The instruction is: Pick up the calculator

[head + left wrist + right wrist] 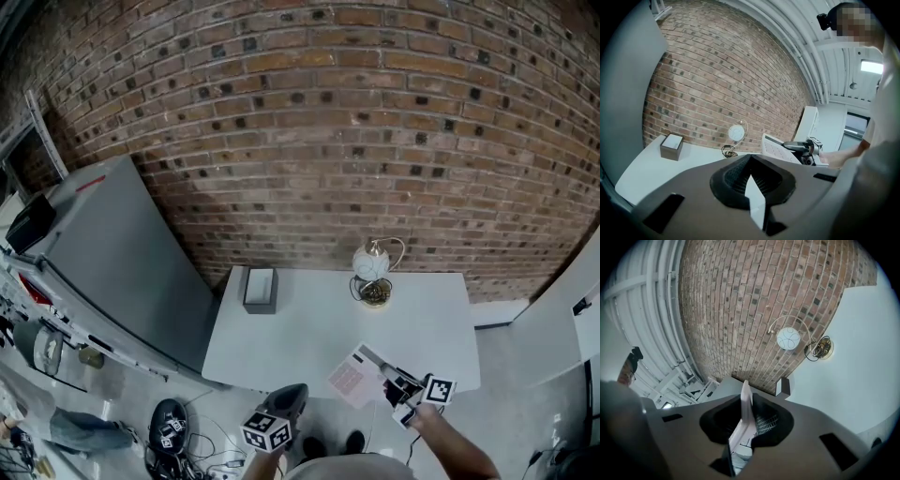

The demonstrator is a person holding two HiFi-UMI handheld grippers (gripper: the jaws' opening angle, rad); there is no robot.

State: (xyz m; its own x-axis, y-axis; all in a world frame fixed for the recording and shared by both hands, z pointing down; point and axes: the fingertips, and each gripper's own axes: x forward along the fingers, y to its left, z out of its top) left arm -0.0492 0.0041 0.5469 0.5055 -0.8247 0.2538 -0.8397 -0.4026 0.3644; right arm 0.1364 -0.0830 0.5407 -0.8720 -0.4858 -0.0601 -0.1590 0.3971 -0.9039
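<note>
The white table [309,347] carries two things, well apart; a dark box [260,289] with a white top lies near its back left corner; a small globe lamp [373,272] stands at the back edge

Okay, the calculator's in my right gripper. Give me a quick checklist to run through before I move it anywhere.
1. Right gripper on the calculator: ok, the jaws are shut on it, edge-on between them.
2. Calculator off the table: ok, it looks raised and tilted at the front edge.
3. Hold firm enough to carry: cannot tell.
4. Left gripper free: ok, shut with nothing between its jaws.
5. Globe lamp out of the way: ok, it stands at the far edge by the wall.
6. Small box out of the way: ok, it sits at the far left corner.
</note>
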